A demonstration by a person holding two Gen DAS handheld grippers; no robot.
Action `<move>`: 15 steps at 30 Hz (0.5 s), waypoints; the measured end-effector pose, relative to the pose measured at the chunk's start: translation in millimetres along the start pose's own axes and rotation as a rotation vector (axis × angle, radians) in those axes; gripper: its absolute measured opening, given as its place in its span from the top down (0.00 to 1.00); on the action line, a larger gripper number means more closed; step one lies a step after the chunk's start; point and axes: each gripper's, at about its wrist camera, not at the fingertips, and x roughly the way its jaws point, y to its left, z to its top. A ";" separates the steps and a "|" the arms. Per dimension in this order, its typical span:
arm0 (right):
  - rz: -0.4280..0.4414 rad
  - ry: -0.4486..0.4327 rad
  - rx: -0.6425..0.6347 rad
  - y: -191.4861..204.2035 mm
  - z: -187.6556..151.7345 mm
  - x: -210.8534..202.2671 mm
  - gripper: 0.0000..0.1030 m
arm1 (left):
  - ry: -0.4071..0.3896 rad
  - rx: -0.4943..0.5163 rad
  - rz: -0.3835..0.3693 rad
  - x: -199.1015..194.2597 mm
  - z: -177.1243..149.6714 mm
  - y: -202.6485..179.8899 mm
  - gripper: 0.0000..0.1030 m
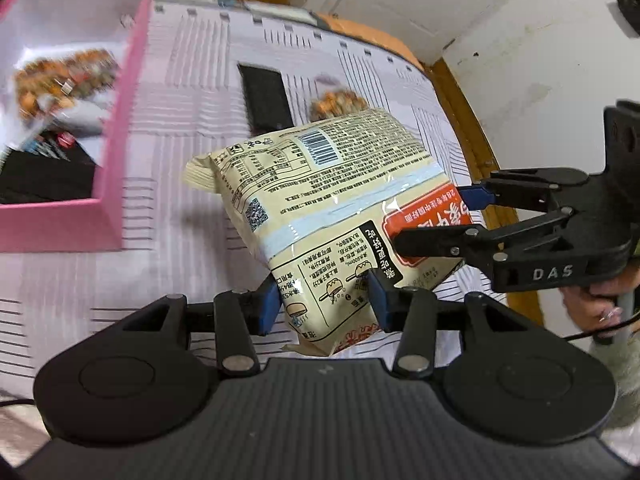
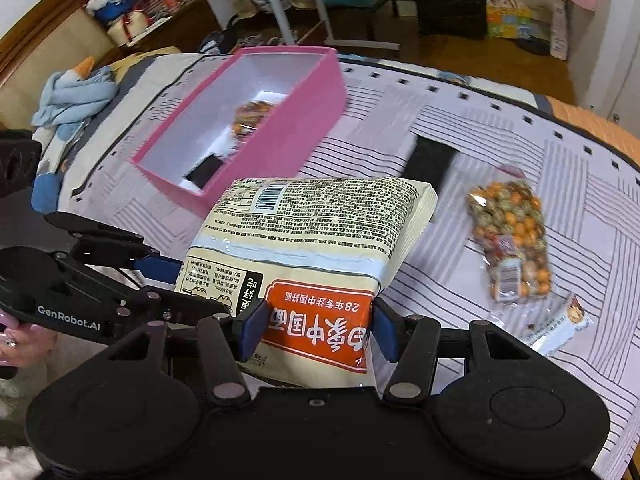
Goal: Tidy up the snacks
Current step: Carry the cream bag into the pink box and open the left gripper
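Left wrist view: striped bed sheet (image 1: 192, 128) fills the frame, pink box (image 1: 120, 120) at upper left (snacks already inside). Centre frame, a cream noodle pack (image 1: 320, 200) hangs off the sheet, its lower edge clamped in the left gripper (image 1: 324, 304) jaws, its right end pinched by the right gripper (image 1: 432, 216) jaws.

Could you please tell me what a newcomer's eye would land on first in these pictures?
The large cream plastic noodle packet with an orange label dominates the middle, lifted off the striped bedsheet and clamped at its near end by both the left tool and the right tool. Behind it to the left sits the open pink rectangular box; a clear bag of coloured round snacks lies to the right.
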 end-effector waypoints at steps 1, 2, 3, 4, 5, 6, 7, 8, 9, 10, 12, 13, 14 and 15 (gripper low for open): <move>0.002 -0.008 -0.018 8.3 2.2 -3.9 0.40 | -0.019 0.002 0.006 -8.2 -3.7 2.0 0.57; 0.009 -0.017 -0.034 15.5 4.5 -7.7 0.40 | -0.034 0.002 0.003 -15.4 -6.2 4.2 0.57; 0.016 -0.020 -0.037 21.2 6.6 -10.5 0.40 | -0.050 -0.005 -0.003 -23.7 -9.3 7.4 0.57; 0.026 -0.020 -0.039 27.1 9.5 -12.6 0.40 | -0.065 -0.011 -0.007 -31.2 -11.7 10.4 0.57; 0.034 -0.017 -0.042 32.2 12.1 -13.7 0.40 | -0.079 -0.014 -0.009 -38.3 -14.0 13.3 0.57; 0.041 -0.014 -0.047 38.0 15.0 -14.8 0.40 | -0.094 -0.018 -0.008 -46.5 -16.3 16.3 0.57; 0.049 -0.012 -0.052 43.6 17.9 -15.0 0.40 | -0.104 -0.020 -0.007 -54.1 -18.1 18.9 0.57; 0.059 -0.008 -0.057 48.7 20.7 -14.8 0.40 | -0.115 -0.020 -0.006 -62.4 -20.0 21.4 0.57; 0.073 -0.008 -0.063 54.0 23.8 -14.9 0.40 | -0.124 -0.015 -0.002 -69.9 -22.1 23.4 0.57; 0.089 -0.016 -0.071 58.9 27.5 -14.0 0.40 | -0.135 -0.011 0.004 -78.0 -24.0 26.0 0.57; 0.123 -0.038 -0.088 67.9 36.5 -8.8 0.40 | -0.156 -0.009 0.017 -92.1 -27.2 34.8 0.57; 0.141 -0.044 -0.083 70.6 41.4 -4.5 0.40 | -0.174 -0.005 0.024 -98.8 -28.6 39.5 0.57; 0.159 -0.051 -0.077 73.4 47.2 0.2 0.40 | -0.193 0.002 0.034 -105.3 -29.7 43.9 0.57; 0.168 -0.060 -0.075 76.5 52.6 5.3 0.40 | -0.208 0.000 0.044 -110.6 -29.9 50.1 0.57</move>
